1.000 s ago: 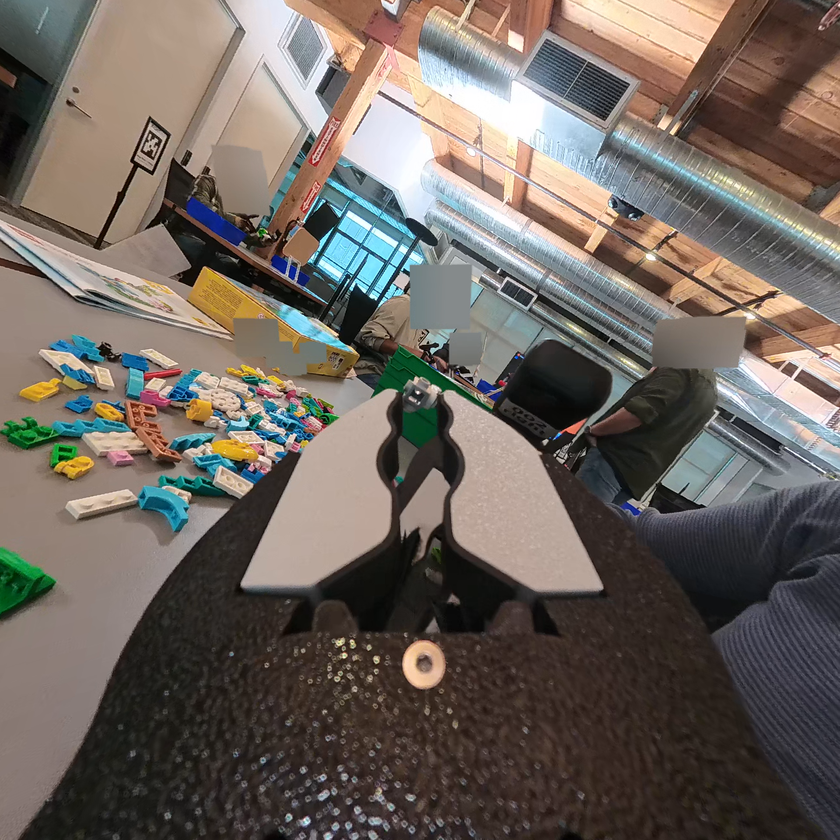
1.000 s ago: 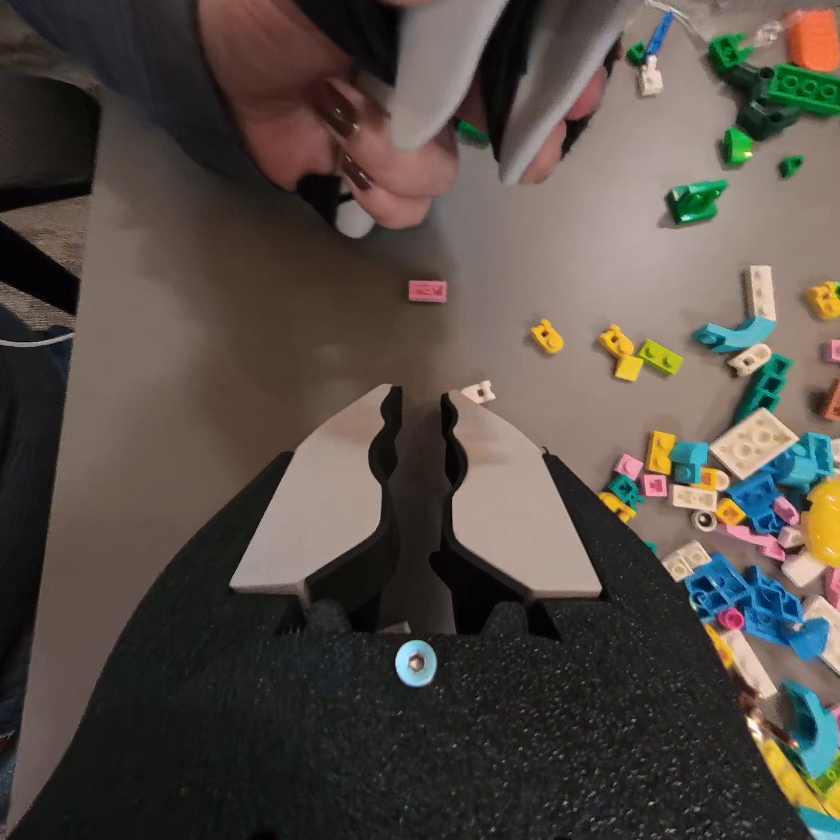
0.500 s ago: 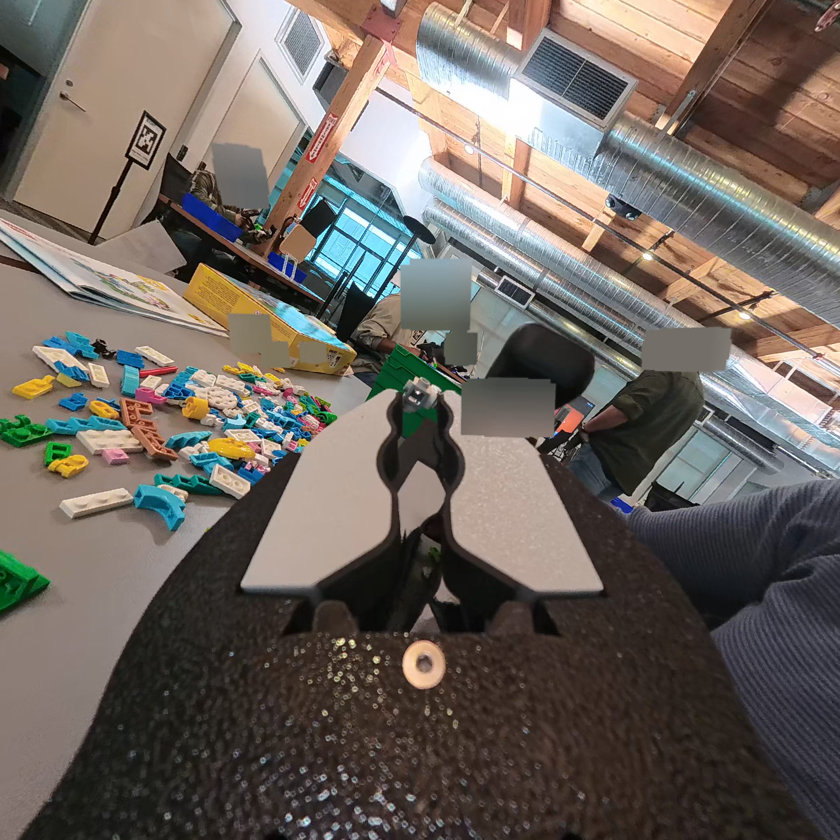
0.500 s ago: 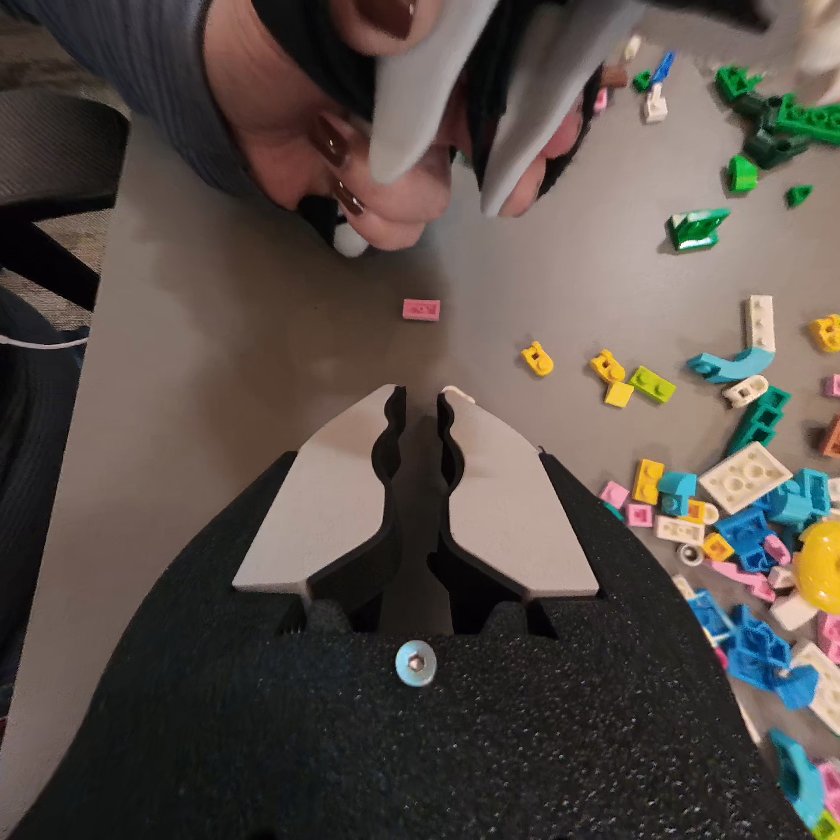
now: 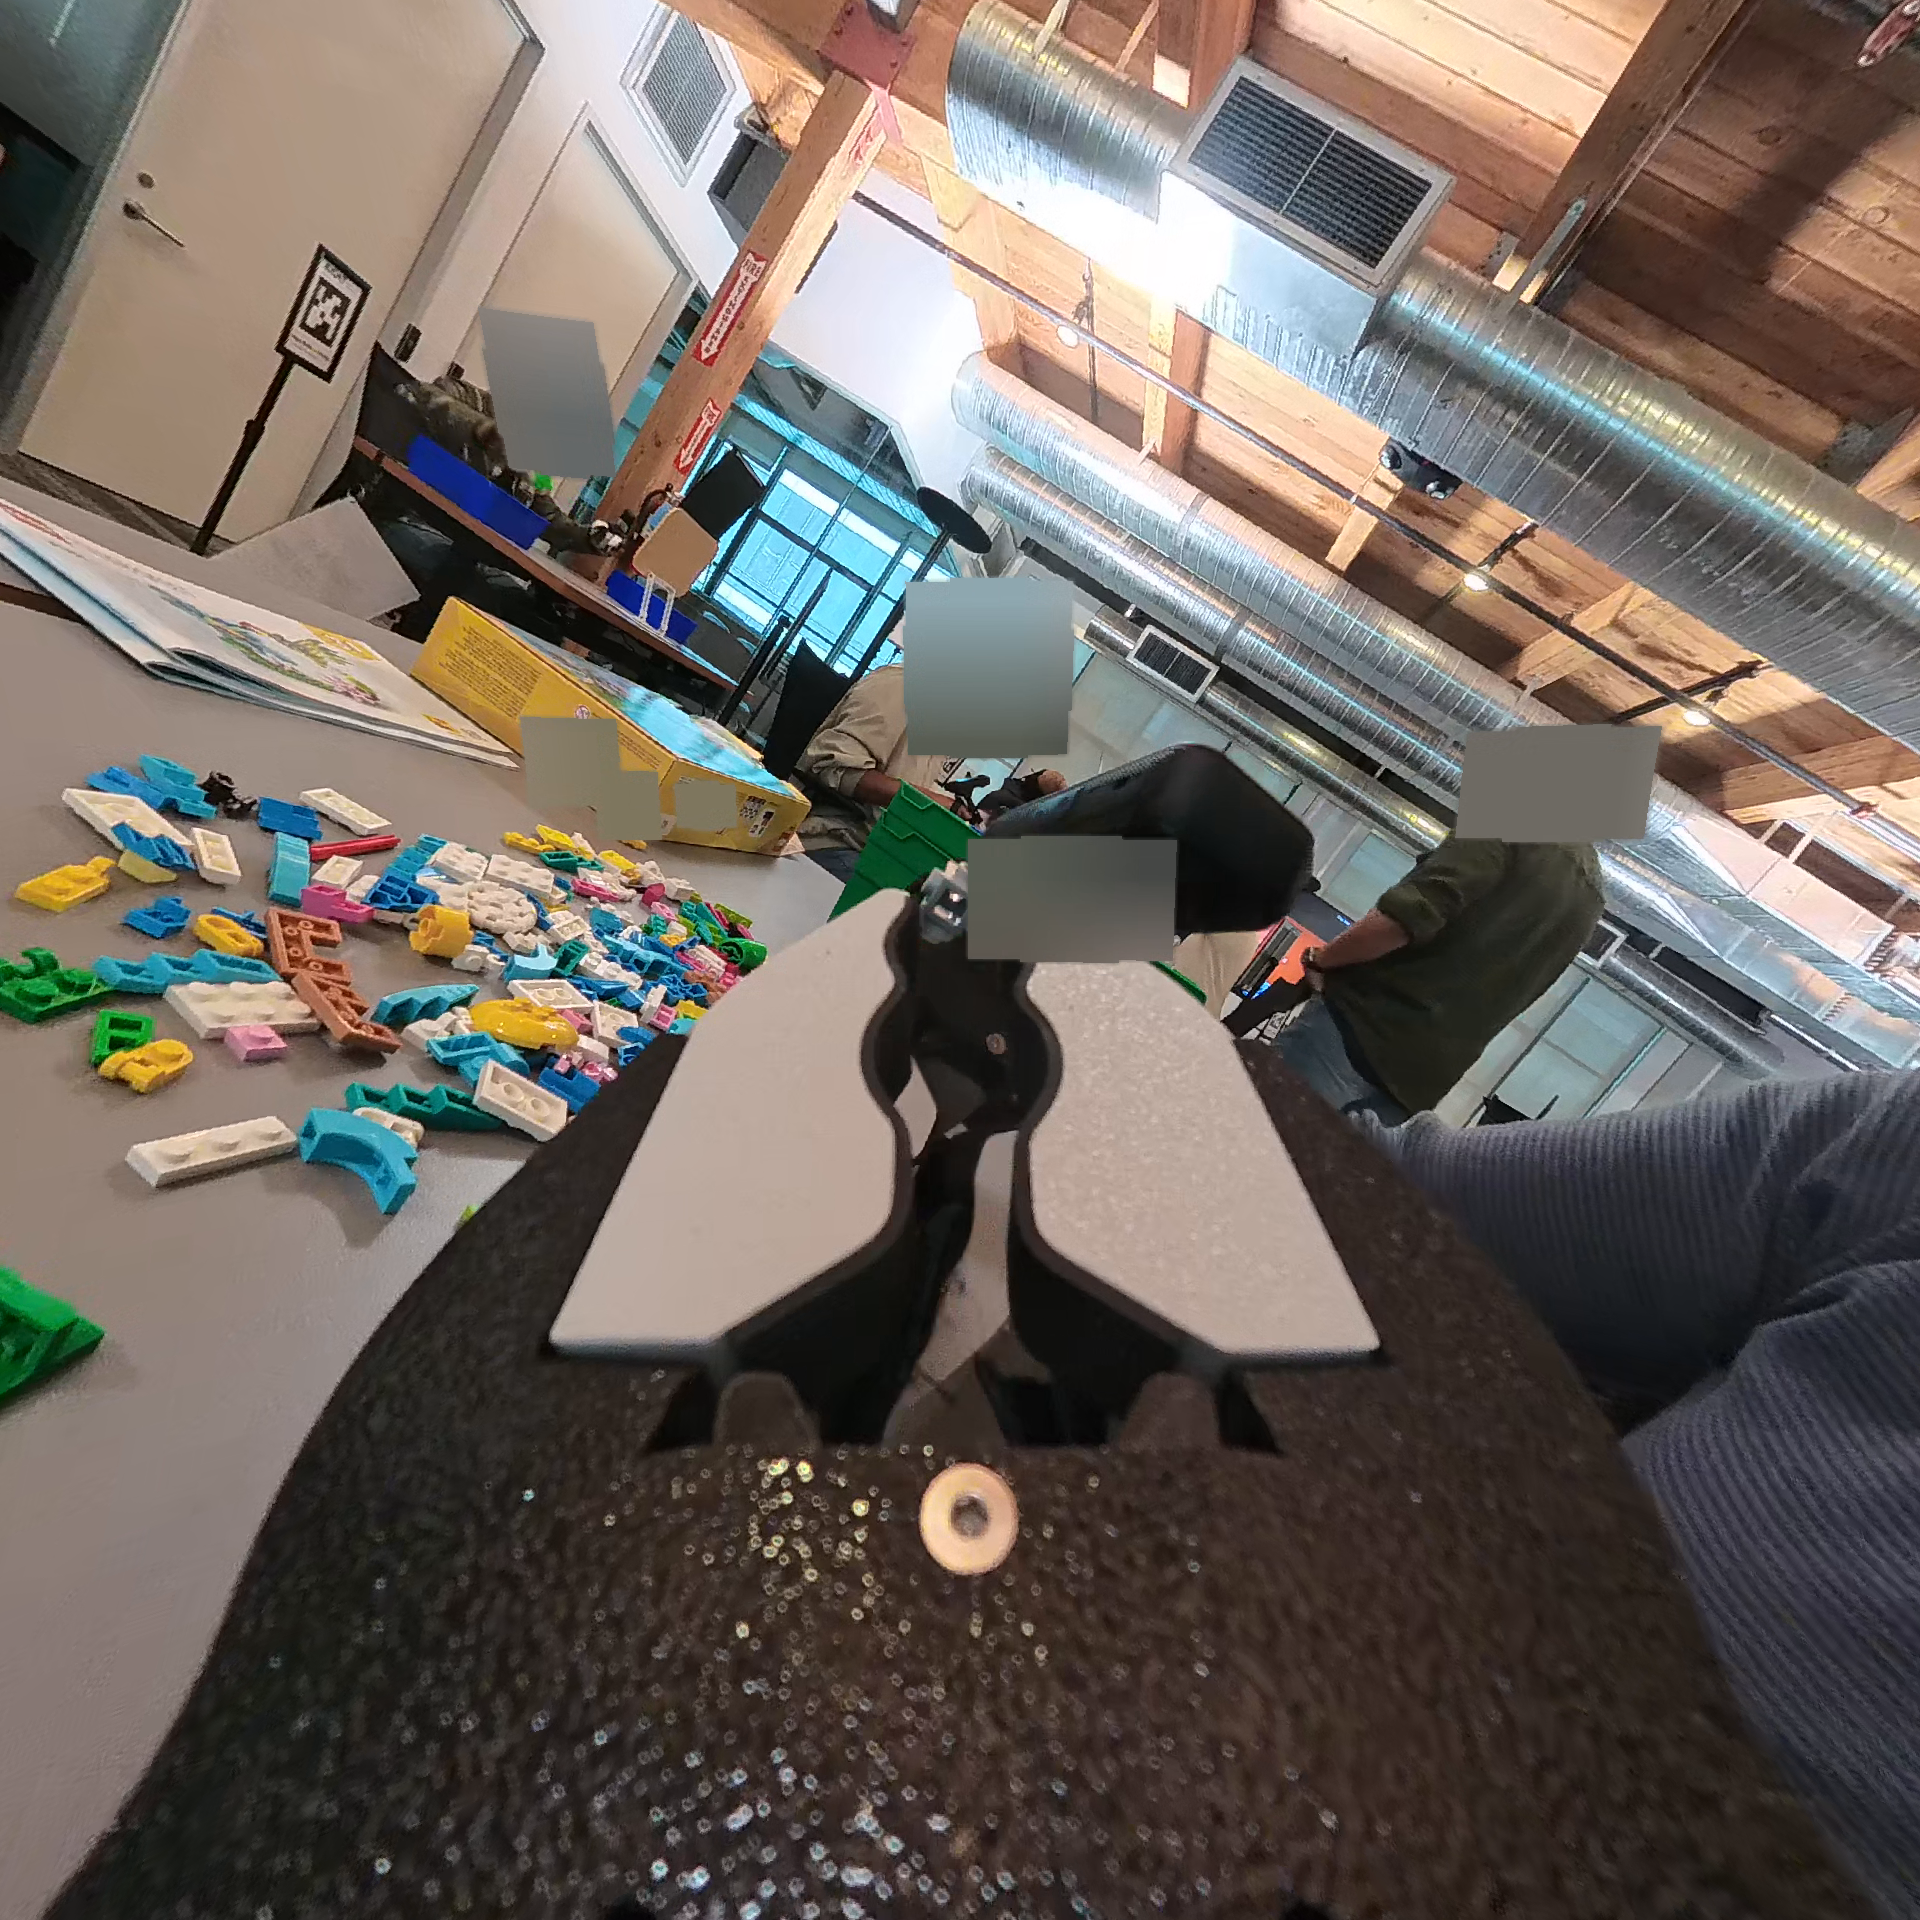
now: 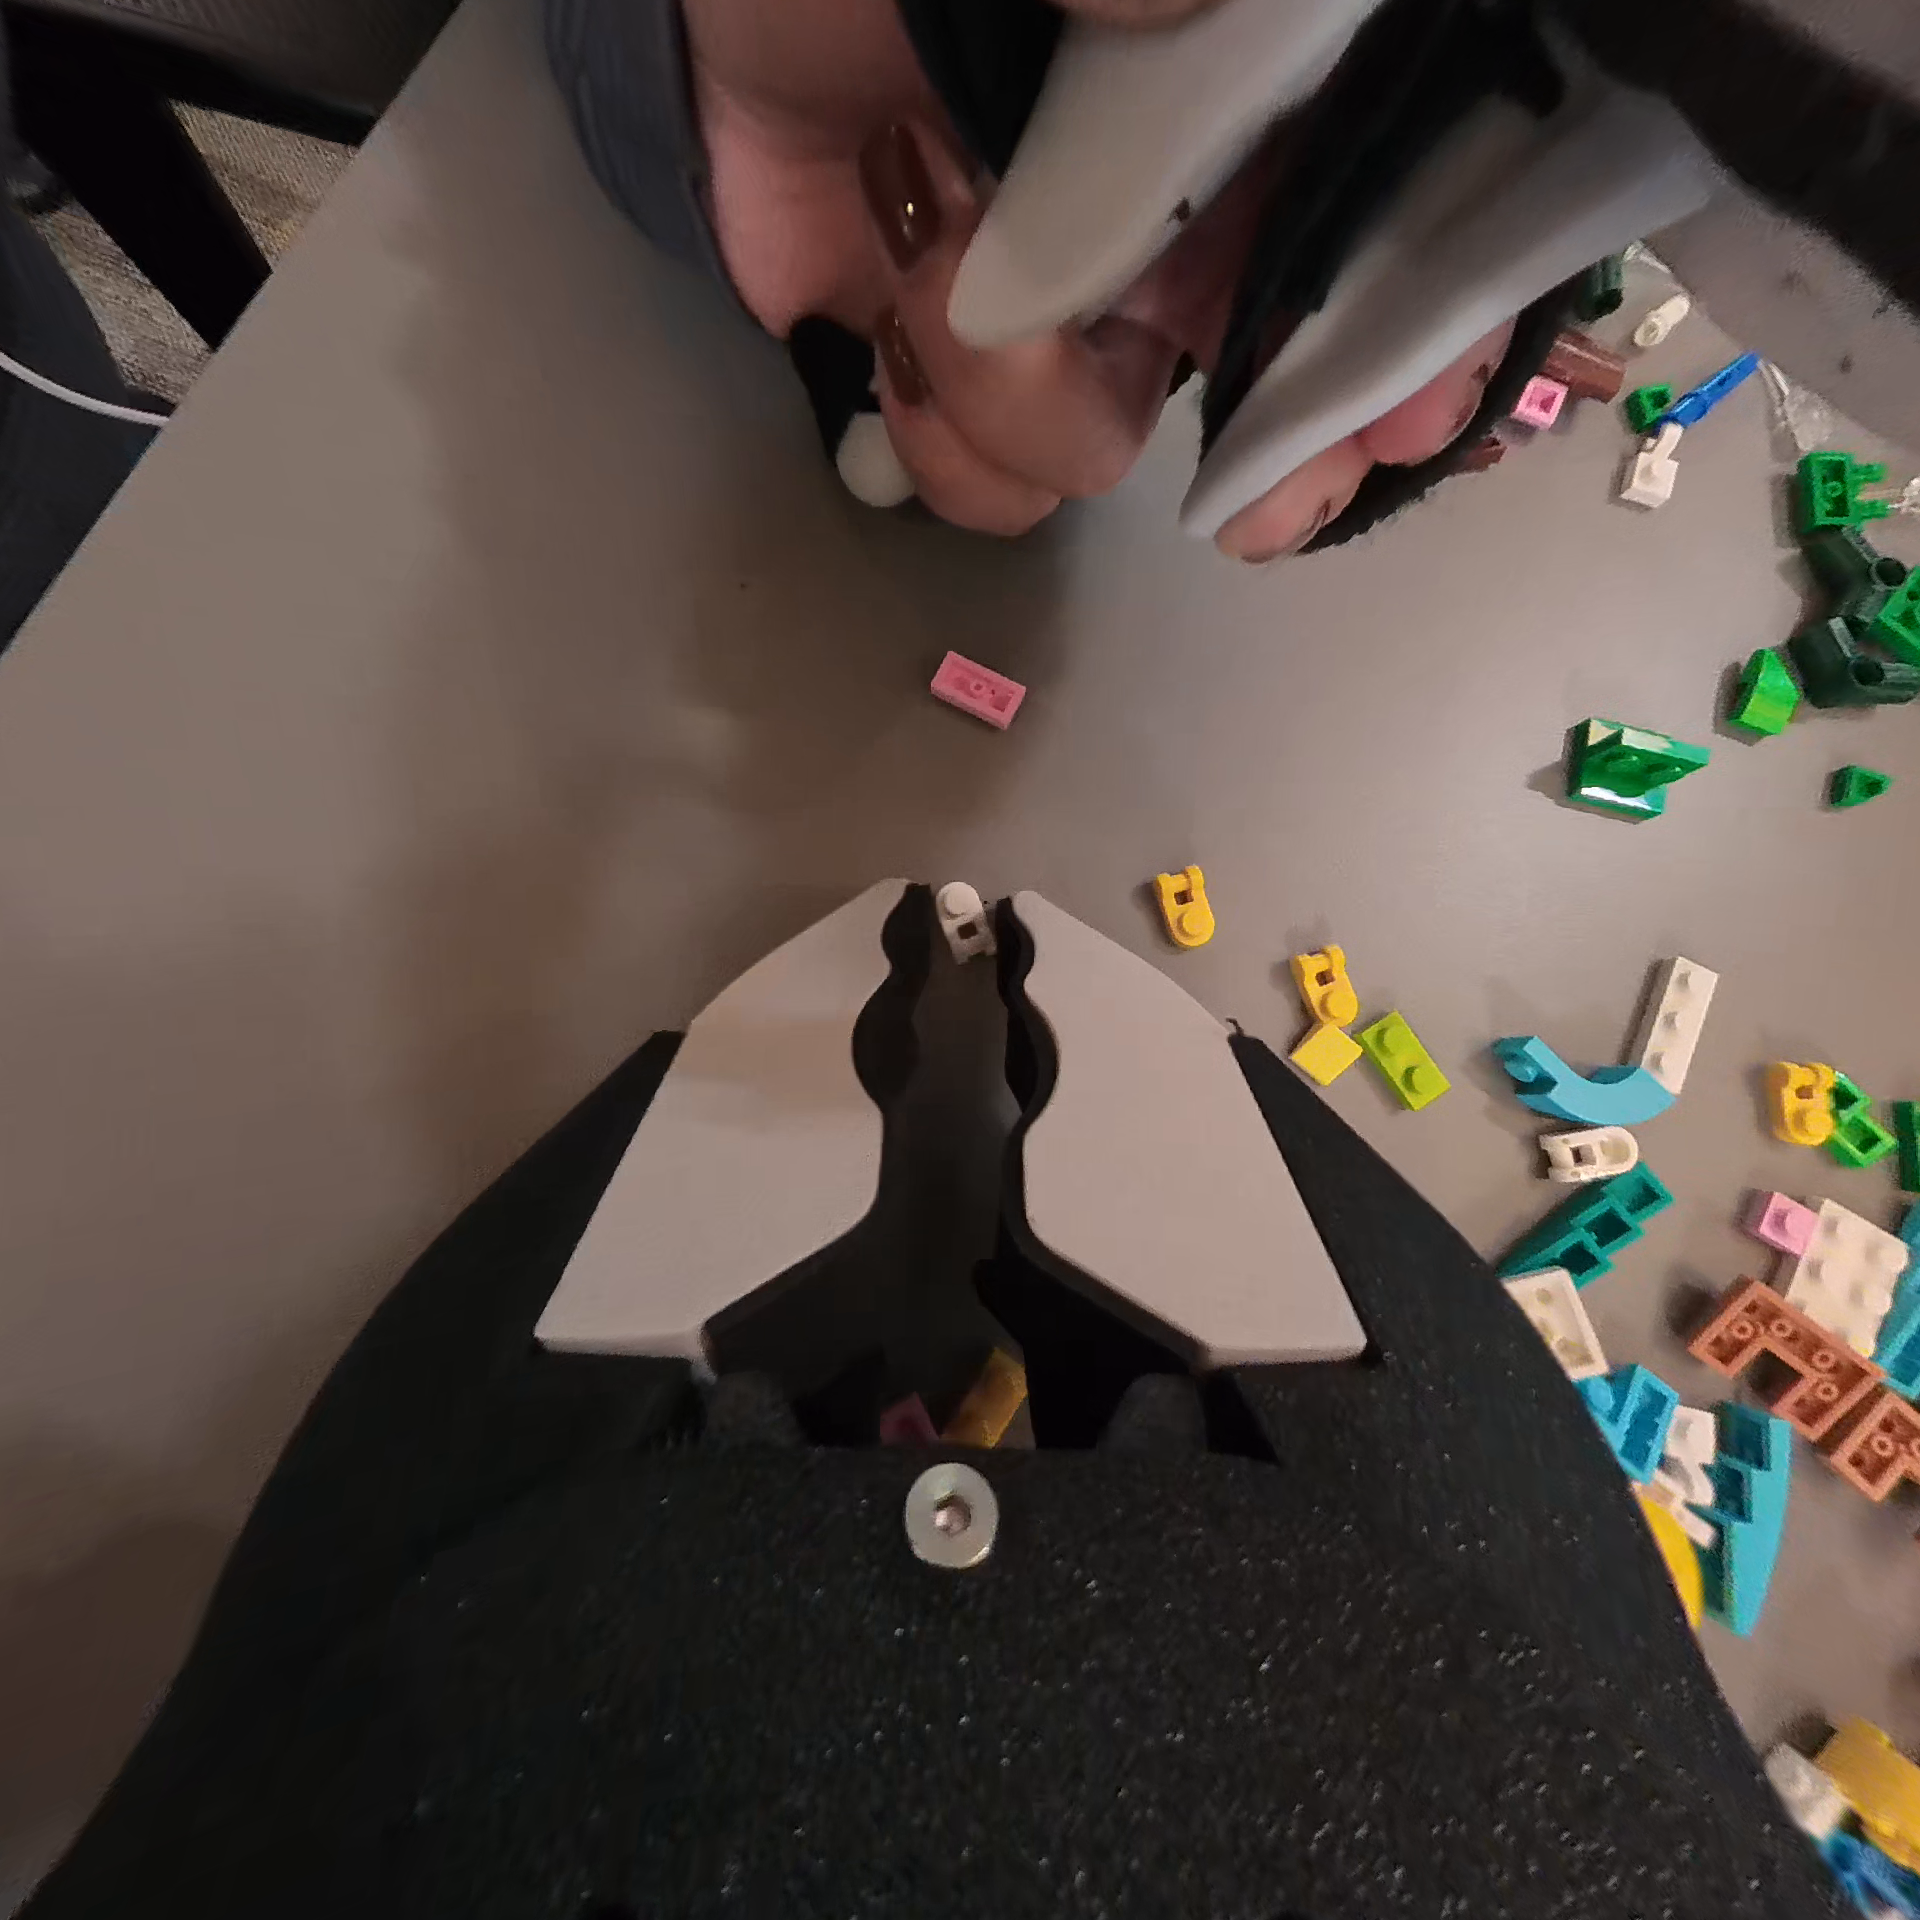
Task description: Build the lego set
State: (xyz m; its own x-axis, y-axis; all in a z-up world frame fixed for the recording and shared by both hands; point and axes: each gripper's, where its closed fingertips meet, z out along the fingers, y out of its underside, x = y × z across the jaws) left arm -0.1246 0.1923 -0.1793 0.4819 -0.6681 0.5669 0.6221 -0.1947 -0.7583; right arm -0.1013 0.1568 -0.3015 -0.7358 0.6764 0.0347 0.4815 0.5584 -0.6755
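Observation:
My left gripper (image 5: 964, 914) is raised off the grey table (image 5: 125, 1455), tilted up toward the room, and shut on a small grey-white lego piece (image 5: 940, 902) at its tips; a blur patch hides the right tip. Its fingers (image 6: 1122, 177) and the hand holding it show blurred at the top of the right wrist view. My right gripper (image 6: 961, 896) points down at the table (image 6: 416, 727). Its jaws stand narrowly apart, closed around a small white lego piece (image 6: 964, 923) held between the tips.
A pink brick (image 6: 977, 689) lies just beyond the right gripper. Yellow clip pieces (image 6: 1182, 906) and green pieces (image 6: 1631, 767) lie to its right. A loose pile of bricks (image 5: 499, 935), an instruction booklet (image 5: 260, 644) and a yellow box (image 5: 582, 696) sit further back. People stand behind the table. The grippers' ends are close to 12 cm from one another.
The right gripper shifted right and forward; the white piece that lay beside its right tip is now turned and between the tips. The left gripper holds its piece and looms closer in the right view.

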